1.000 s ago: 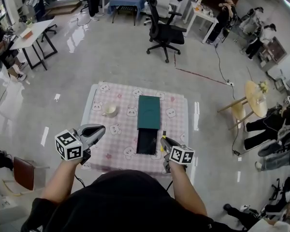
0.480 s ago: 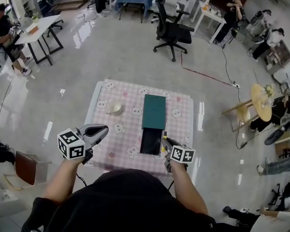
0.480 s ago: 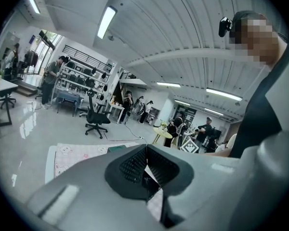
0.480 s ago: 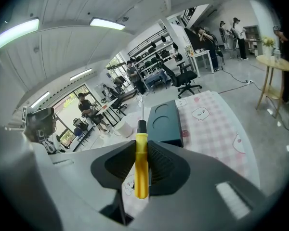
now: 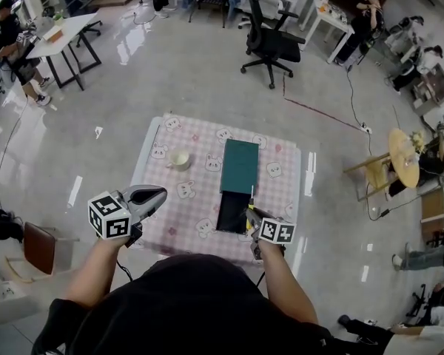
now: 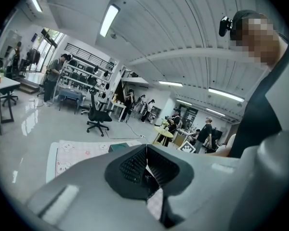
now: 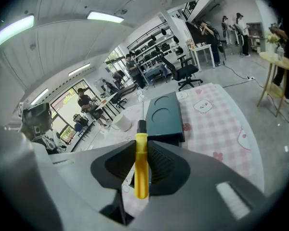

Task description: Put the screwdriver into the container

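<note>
Carry step, I judge: screwdriver in hand, not yet in.

- My right gripper [image 5: 249, 214] hangs just beside the container's [image 5: 229, 214] near right corner. The jaws are closed down to the width of the screwdriver's [image 7: 141, 165] yellow handle, pads pinching both sides.
- Long axis runs along my jaws. Black collar and thin shaft point forward, away from me, along the container's right edge toward its green lid [image 5: 239, 165].
- The lid covers the container's far half; the near half shows open and dark.
- Next move, as I read it: shift left over that opening, line the shaft with the container's length, lower, then release.
- Left gripper [image 5: 155, 196] hangs well left of the container, jaws pressed together, nothing between.
- Cup [image 5: 180, 159] sits left of the lid.
</note>
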`<state>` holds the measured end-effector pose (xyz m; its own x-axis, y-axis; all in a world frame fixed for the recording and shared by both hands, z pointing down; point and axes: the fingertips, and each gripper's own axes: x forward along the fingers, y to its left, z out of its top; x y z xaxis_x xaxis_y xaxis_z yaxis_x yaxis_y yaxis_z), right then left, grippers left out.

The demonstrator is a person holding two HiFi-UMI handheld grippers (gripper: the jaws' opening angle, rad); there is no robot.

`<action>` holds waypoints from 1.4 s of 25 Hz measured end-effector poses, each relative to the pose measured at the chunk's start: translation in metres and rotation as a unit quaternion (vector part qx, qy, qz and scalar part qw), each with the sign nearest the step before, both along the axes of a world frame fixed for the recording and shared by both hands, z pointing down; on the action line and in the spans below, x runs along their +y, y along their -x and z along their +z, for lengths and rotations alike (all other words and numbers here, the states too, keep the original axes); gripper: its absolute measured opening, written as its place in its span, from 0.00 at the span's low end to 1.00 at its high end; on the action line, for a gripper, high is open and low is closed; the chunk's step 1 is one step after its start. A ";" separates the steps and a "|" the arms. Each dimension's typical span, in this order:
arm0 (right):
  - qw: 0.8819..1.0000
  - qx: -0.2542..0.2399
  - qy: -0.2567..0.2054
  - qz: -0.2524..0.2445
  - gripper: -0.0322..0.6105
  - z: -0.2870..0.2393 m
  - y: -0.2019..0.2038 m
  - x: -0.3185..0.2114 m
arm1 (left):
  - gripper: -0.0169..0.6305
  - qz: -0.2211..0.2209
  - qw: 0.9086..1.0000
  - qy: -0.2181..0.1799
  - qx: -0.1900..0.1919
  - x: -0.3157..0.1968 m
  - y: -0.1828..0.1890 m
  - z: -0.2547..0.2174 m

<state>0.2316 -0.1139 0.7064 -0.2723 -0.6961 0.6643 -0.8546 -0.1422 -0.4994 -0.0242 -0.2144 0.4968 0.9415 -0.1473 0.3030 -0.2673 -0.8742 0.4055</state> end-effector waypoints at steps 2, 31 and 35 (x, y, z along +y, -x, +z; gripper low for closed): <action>1.000 -0.001 0.006 -0.004 0.22 0.004 0.002 -0.001 | 0.03 -0.001 1.000 0.001 -0.001 -0.001 0.001 0.000; 0.992 -0.006 0.093 -0.082 0.22 0.071 0.026 0.001 | 0.03 -0.015 1.000 0.015 -0.010 -0.007 0.002 0.016; 0.991 -0.007 0.101 -0.091 0.22 0.076 0.031 0.001 | 0.03 -0.022 1.000 0.017 -0.010 -0.010 0.006 0.016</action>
<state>0.2010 -0.1124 0.7826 -0.3911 -0.4875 0.7806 -0.8689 -0.0840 -0.4878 -0.0305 -0.2248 0.5127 0.9285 -0.1774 0.3262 -0.3125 -0.8478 0.4284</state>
